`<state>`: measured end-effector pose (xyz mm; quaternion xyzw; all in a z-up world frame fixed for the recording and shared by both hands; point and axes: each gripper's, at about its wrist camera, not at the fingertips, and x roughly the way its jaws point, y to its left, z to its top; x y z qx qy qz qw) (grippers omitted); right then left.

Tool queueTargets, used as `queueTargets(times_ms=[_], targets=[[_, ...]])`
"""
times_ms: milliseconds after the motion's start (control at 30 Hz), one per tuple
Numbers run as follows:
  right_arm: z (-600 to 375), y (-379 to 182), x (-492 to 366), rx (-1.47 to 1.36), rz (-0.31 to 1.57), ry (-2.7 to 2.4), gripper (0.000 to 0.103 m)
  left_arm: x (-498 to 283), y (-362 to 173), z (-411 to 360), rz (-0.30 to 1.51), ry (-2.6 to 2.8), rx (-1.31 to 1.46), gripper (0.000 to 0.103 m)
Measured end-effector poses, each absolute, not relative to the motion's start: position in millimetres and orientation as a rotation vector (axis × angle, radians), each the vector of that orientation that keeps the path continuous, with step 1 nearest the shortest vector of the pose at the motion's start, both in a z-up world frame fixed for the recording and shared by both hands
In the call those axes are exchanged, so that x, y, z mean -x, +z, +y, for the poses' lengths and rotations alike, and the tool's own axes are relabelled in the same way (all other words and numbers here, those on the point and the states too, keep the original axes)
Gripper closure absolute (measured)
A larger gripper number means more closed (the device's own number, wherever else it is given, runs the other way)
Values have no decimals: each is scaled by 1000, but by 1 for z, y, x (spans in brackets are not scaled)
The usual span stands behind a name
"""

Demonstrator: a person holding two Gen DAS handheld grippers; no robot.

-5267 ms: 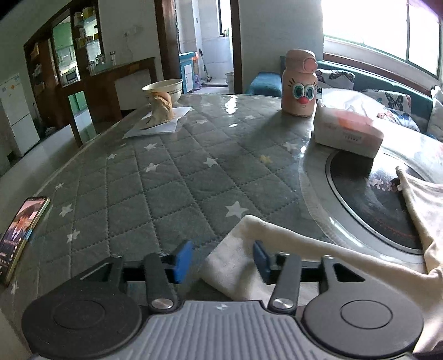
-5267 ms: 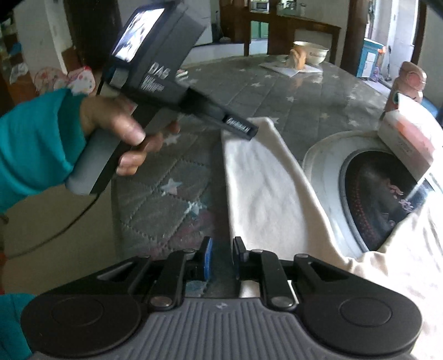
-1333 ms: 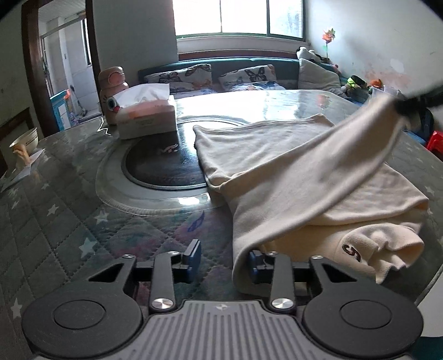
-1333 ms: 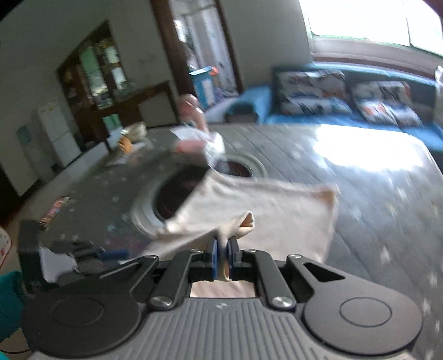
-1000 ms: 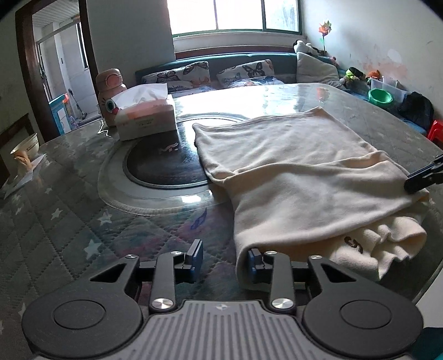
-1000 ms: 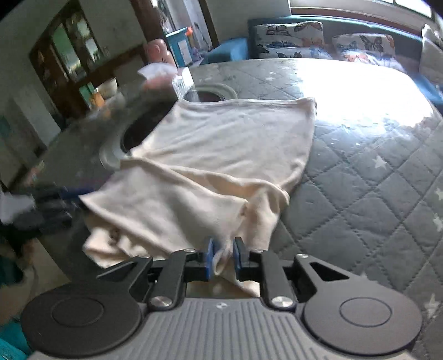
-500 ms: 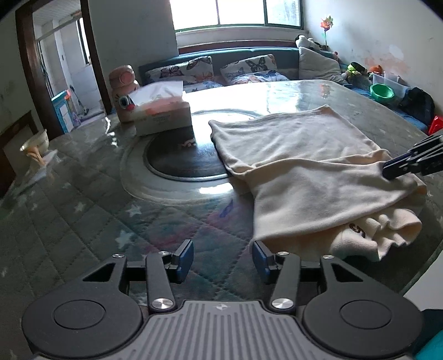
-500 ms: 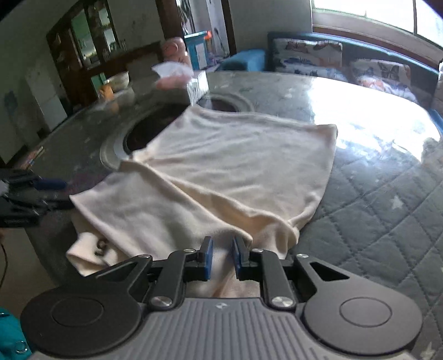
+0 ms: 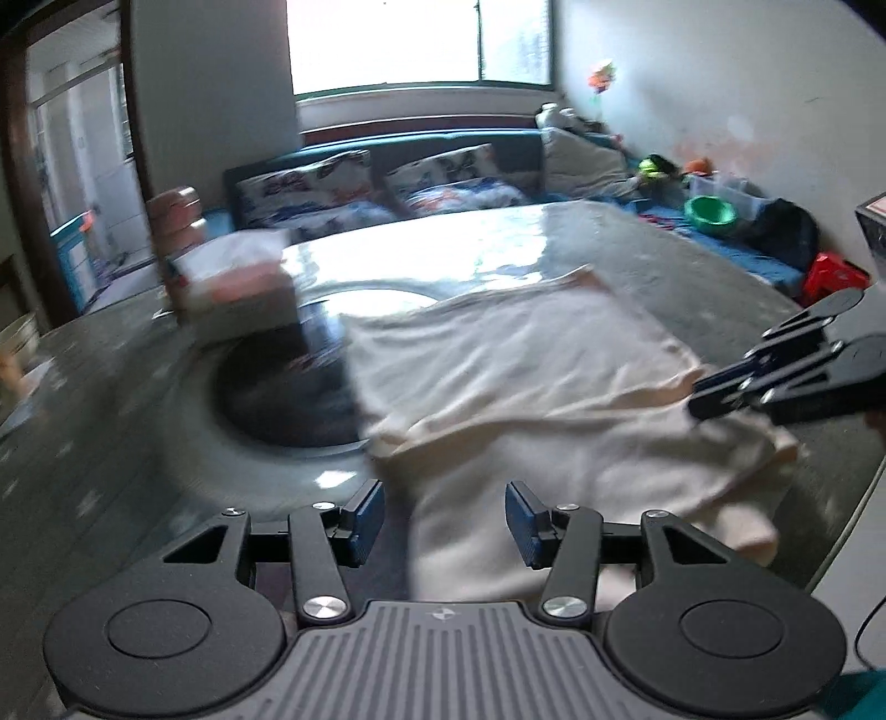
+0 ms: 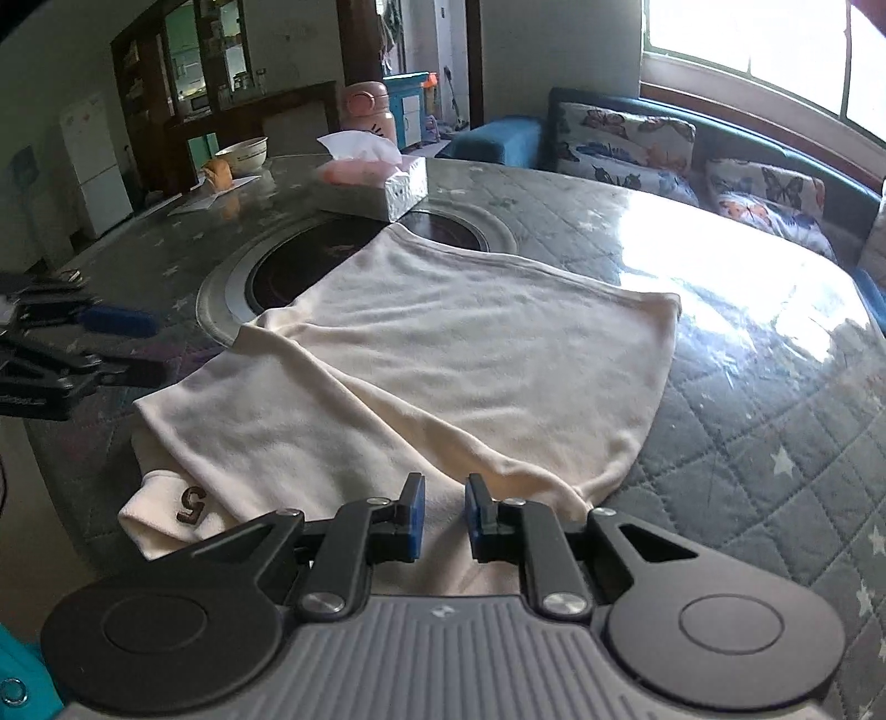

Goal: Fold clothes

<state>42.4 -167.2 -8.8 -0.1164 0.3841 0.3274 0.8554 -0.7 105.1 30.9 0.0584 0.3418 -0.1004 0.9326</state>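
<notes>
While half-folded, cream garment on table

A round table with a grey quilted, star-printed cover under glass fills the room's middle, a dark round inset at its centre. Bright daylight pours through a wide window and glares off the tabletop. Below the window runs a blue sofa with butterfly-print cushions. The walls are white. A dark wooden cabinet with glass shelves stands at the far side, a white fridge beside it, and a doorway opens beyond.
</notes>
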Motion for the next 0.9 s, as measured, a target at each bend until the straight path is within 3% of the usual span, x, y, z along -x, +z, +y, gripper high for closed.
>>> queueTargets(times_ms=[233,900], targets=[[-165,-16,-46,269,805,690,88,-42,13,78,740,-290,-102,54],[-174,-11,-37,280,783,705,87,-43,-3,91,716,-248,-179,57]])
